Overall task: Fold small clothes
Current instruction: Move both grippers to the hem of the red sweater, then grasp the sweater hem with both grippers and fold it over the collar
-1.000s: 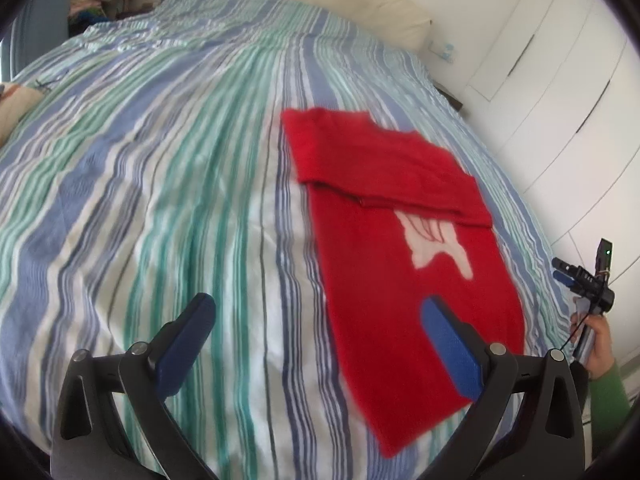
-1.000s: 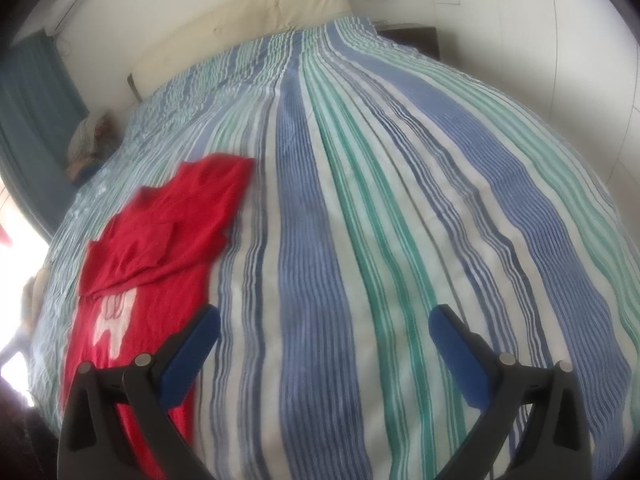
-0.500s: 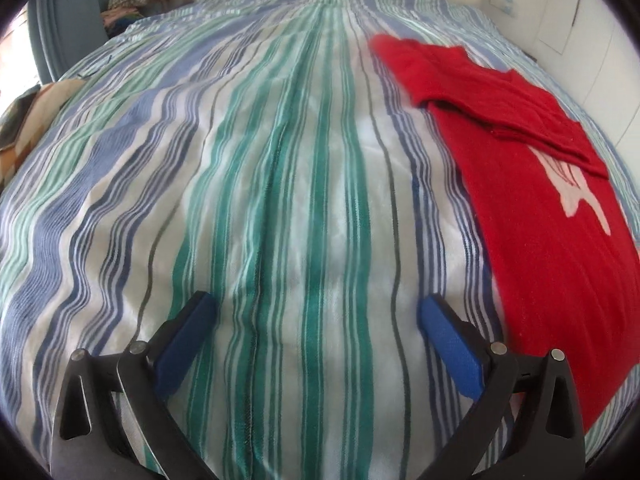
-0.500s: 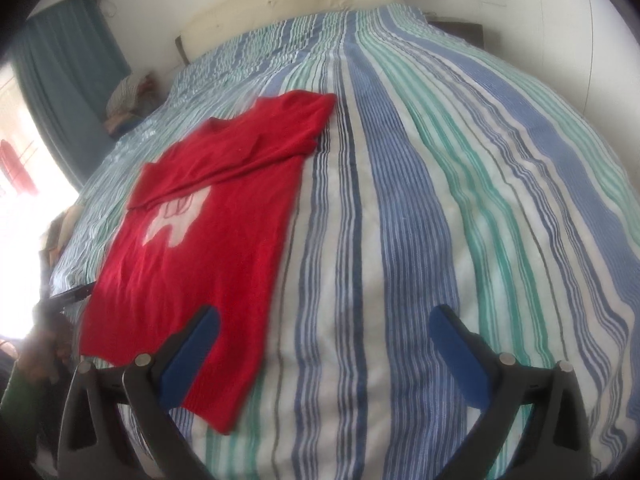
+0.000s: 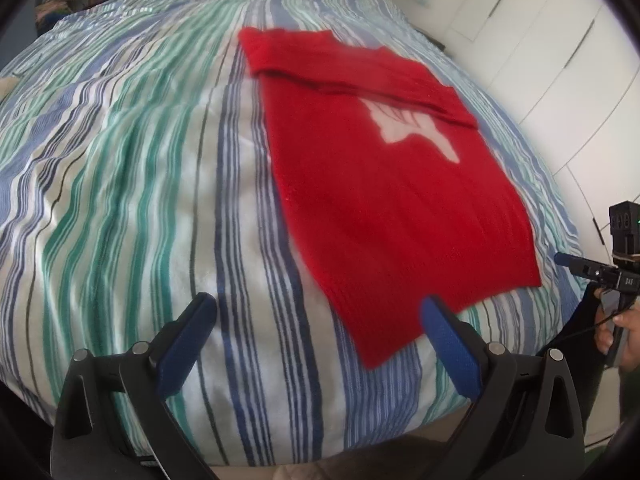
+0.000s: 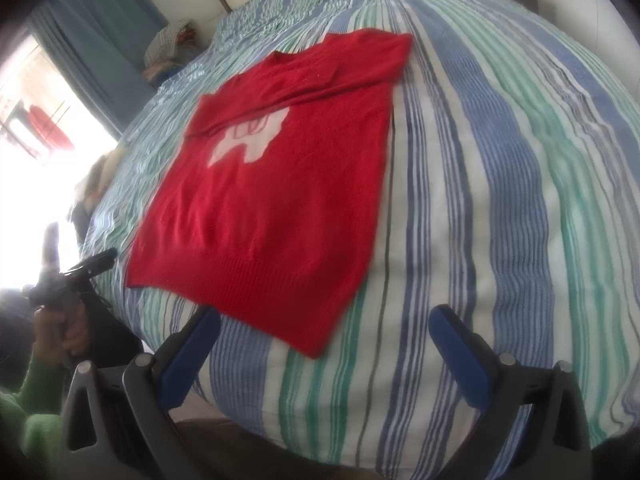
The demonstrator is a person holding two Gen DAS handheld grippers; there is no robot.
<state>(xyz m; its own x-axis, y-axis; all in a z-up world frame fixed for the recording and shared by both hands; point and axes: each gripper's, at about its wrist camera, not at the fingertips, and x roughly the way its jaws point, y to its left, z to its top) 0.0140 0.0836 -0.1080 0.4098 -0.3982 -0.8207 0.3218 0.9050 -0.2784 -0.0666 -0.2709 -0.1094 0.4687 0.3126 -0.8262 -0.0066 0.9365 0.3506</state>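
A small red sweater (image 5: pixel 384 184) with a white motif lies flat on the striped bed, its sleeves folded across the chest at the far end. In the right wrist view the same sweater (image 6: pixel 276 184) fills the middle left. My left gripper (image 5: pixel 318 312) hovers open near the bed's front edge, its right fingertip just before the sweater's hem corner. My right gripper (image 6: pixel 324 320) is open too, with the hem's near corner between its fingers but untouched. Each gripper appears in the other's view, held by a hand in a green sleeve.
The bed (image 5: pixel 120 168) carries a blue, green and white striped cover. White wardrobe doors (image 5: pixel 560 60) stand on the right. A pile of clothes (image 6: pixel 172 48) sits beyond the bed near a blue curtain (image 6: pixel 96 36) and a bright window.
Both grippers have swung back toward the sweater's hem at the front edge of the bed. The sweater itself has not moved. Both stay open.
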